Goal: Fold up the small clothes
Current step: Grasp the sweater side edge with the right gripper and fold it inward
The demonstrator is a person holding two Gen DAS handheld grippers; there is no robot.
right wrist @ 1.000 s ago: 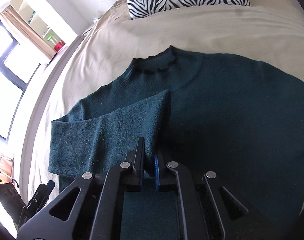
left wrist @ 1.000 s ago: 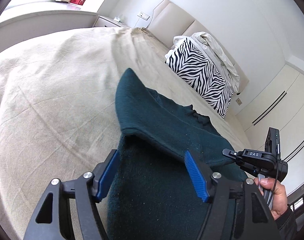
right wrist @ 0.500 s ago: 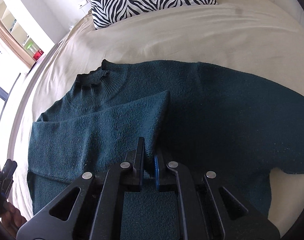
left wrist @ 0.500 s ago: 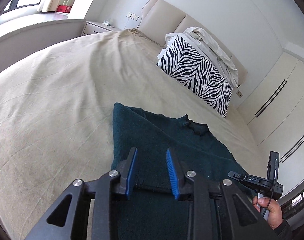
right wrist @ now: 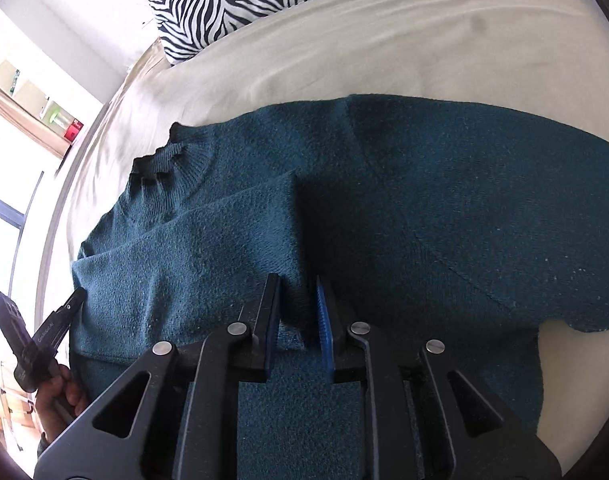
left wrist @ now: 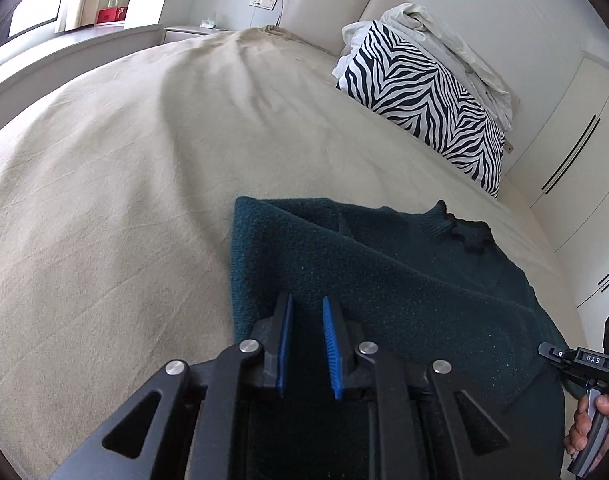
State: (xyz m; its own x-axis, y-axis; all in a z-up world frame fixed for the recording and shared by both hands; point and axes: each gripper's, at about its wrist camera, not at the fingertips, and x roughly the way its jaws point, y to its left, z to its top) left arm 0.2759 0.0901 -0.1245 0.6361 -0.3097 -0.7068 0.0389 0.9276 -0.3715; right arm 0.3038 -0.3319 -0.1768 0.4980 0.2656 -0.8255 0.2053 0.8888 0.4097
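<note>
A dark teal knit sweater (left wrist: 384,280) lies flat on the beige bed, its collar (left wrist: 468,232) toward the pillows. One sleeve (right wrist: 208,248) is folded across the body. My left gripper (left wrist: 306,308) hovers over the sweater's left edge, its blue pads a small gap apart, nothing between them. My right gripper (right wrist: 298,296) sits over the cuff end of the folded sleeve, jaws slightly apart, cloth just ahead of them. The sweater also fills the right wrist view (right wrist: 444,208). Each gripper shows in the other's view: the right one (left wrist: 584,364) and the left one (right wrist: 36,340).
The beige bedspread (left wrist: 124,200) stretches wide to the left and far side. A zebra-print pillow (left wrist: 424,96) and crumpled white bedding (left wrist: 444,36) lie by the headboard. A wardrobe (left wrist: 576,128) stands on the right, a window ledge (left wrist: 84,36) on the left.
My left gripper closed from wide open to a narrow gap and let the sleeve's fold settle flat. My right gripper opened slightly from shut, releasing the cuff, and swung to the right.
</note>
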